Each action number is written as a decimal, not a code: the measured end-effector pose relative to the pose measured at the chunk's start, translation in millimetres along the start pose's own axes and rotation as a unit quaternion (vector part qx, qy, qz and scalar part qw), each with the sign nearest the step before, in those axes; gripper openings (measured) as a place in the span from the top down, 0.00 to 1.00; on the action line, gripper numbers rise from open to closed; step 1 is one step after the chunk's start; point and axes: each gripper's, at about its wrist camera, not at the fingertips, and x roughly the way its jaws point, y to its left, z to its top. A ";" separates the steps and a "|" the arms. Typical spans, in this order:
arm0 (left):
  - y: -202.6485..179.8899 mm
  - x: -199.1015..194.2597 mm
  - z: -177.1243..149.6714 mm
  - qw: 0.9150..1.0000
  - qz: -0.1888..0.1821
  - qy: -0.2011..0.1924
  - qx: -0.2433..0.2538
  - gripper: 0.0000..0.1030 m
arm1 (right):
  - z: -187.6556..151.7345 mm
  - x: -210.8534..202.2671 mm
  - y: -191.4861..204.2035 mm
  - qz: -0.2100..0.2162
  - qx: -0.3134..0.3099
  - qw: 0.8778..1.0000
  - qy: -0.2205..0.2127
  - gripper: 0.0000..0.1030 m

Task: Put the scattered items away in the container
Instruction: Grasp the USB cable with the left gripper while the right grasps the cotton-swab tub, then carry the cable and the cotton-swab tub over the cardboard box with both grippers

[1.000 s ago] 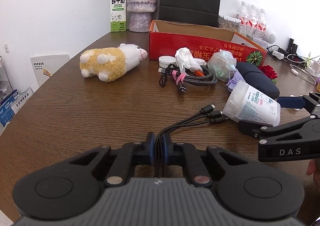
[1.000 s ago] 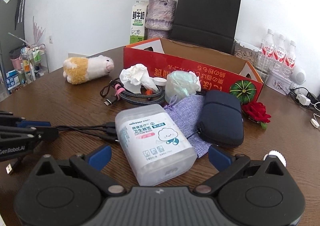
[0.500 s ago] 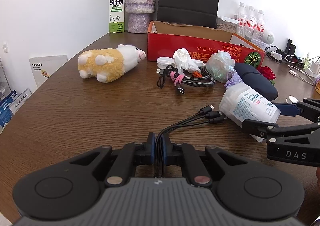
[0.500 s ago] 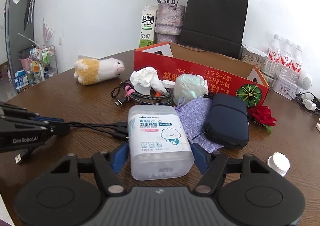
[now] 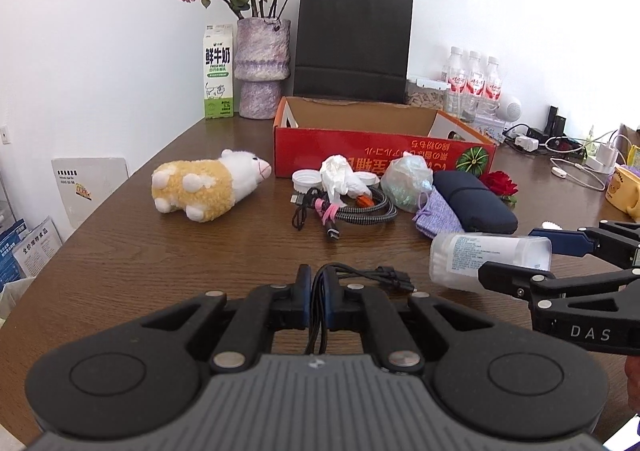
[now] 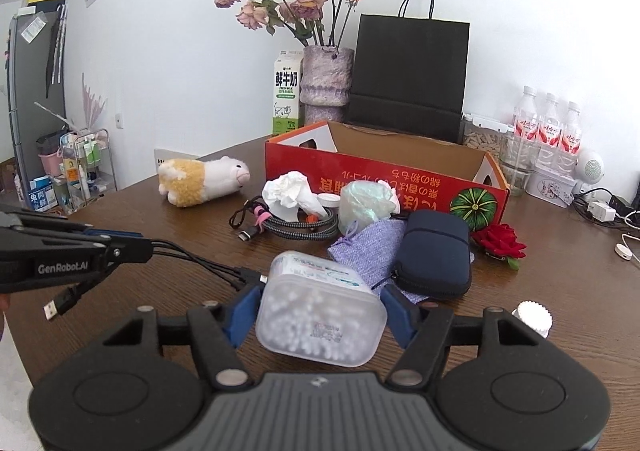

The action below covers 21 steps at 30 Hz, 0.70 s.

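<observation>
My left gripper (image 5: 316, 279) is shut on a black multi-head charging cable (image 5: 376, 273), whose plugs trail to the right above the brown table. In the right wrist view that gripper (image 6: 120, 247) comes in from the left, with the cable (image 6: 208, 263) hanging from it. My right gripper (image 6: 320, 299) is shut on a translucent cotton swab box (image 6: 320, 315), held tilted off the table; the left wrist view shows the box (image 5: 480, 251) at the right. The open red cardboard box (image 5: 384, 155) stands behind the clutter.
In front of the red box lie a plush toy (image 5: 204, 189), a coiled braided cable (image 5: 360, 211), a crumpled tissue (image 5: 338, 175), a plastic bag (image 5: 408, 183), a purple pouch (image 5: 436, 213), a navy case (image 5: 472, 199) and a red rose (image 5: 500, 183). A white cap (image 6: 532, 317) lies near right.
My right gripper closed on the swab box and raised it off the table. The left gripper rose with the cable, whose plugs drew back towards it.
</observation>
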 end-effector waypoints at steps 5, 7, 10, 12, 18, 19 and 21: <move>-7.3 -10.1 11.8 1.000 -0.006 -0.027 0.008 0.94 | 4.5 -11.8 -3.5 -0.006 0.000 1.000 -0.015 0.37; -10.2 -12.3 15.7 0.999 -0.008 -0.034 0.009 0.94 | 4.9 -14.8 -5.1 -0.008 0.000 1.000 -0.017 0.37; -14.4 -15.6 19.5 0.999 -0.012 -0.043 0.013 0.94 | 6.0 -18.3 -8.2 -0.011 0.002 1.000 -0.020 0.37; -16.6 -16.8 22.1 0.999 -0.014 -0.047 0.016 0.94 | 7.3 -20.6 -9.4 -0.012 0.002 1.000 -0.024 0.37; -21.5 -20.2 33.5 0.998 -0.018 -0.063 0.022 0.94 | 16.0 -27.0 -15.6 -0.020 0.001 0.999 -0.038 0.37; -22.3 -20.5 37.9 0.997 -0.019 -0.070 0.024 0.94 | 18.9 -27.7 -17.4 -0.023 0.001 0.999 -0.043 0.37; -23.5 -20.8 47.8 0.996 -0.022 -0.084 0.026 0.94 | 27.8 -28.7 -21.8 -0.027 0.000 0.998 -0.054 0.37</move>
